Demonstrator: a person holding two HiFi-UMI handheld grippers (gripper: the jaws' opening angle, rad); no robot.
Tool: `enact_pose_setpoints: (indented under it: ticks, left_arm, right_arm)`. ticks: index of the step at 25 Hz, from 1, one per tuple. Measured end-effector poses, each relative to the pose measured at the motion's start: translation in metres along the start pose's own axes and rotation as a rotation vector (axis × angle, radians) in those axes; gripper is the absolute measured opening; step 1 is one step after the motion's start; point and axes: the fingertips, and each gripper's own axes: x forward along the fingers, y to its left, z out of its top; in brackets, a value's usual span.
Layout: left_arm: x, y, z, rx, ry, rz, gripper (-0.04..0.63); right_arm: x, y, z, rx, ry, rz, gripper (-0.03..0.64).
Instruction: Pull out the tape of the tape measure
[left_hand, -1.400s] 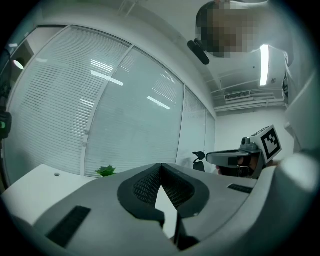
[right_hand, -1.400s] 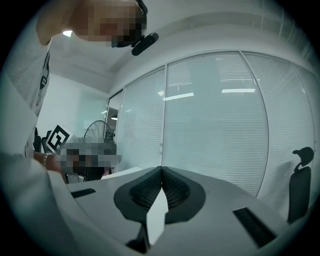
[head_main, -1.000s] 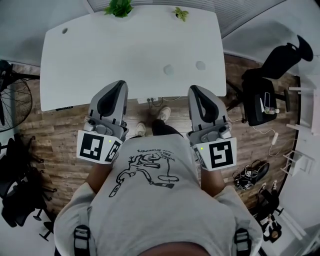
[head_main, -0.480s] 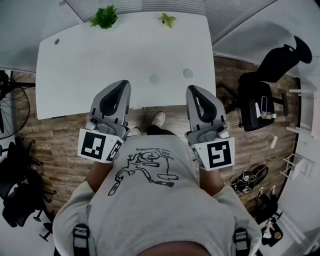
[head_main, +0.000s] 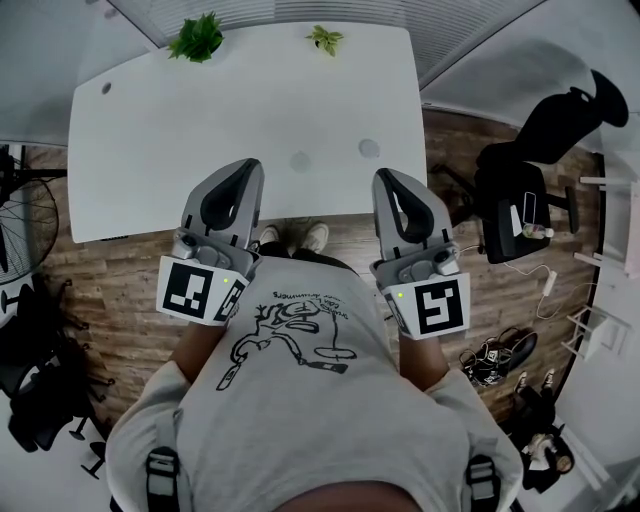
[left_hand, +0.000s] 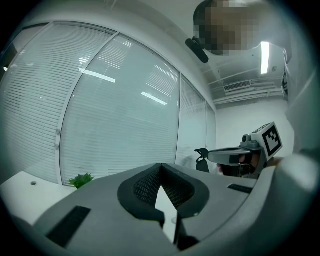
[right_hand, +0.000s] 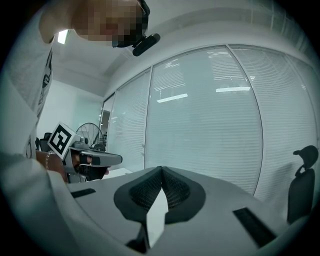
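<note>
Fingers (left_hand: 145, 189) together on left gripper (head_main: 240, 168) and right gripper (head_main: 388, 176), both level, parallel.

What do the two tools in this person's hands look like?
Both the left tool and the right tool are smooth grey shells with black, mesh-textured pads at the tip. Each carries a white cube with black square markers and a small green light. The person wears a grey T-shirt with a black drawing.

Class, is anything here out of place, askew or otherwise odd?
Nothing is askew or spilled. The oddity: no tape measure shows; the white table carries two small green plants, and the left gripper and right gripper are shut on nothing.
</note>
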Motion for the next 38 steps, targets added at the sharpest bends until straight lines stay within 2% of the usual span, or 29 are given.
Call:
enact_pose_setpoints:
  ticks: [8,15,22,29,38]
  left_arm:
    - [-0.008,0.037,0.005,-0.007,-0.005,-0.004,0.020]
    - [-0.032,0.091,0.023,0.002,-0.033,-0.008,0.020]
    - [-0.058,0.138,0.017,-0.026,-0.037,-0.034,0.020]
    - [-0.065,0.156,0.010,-0.046,-0.037,-0.084,0.020]
    - [-0.061,0.163,-0.001,-0.034,-0.031,-0.095,0.020]
  right_arm:
    - [0.031,0.021,0.009,-0.014,0.000,-0.004,0.009]
    - [0.072,0.065,0.033,-0.045,-0.019,-0.008,0.009]
    - [0.102,0.107,0.036,-0.072,0.000,-0.029,0.009]
    - [0.115,0.127,0.037,-0.089,0.003,-0.059,0.009]
    - [0.124,0.122,0.024,-0.100,0.012,-0.081,0.009]
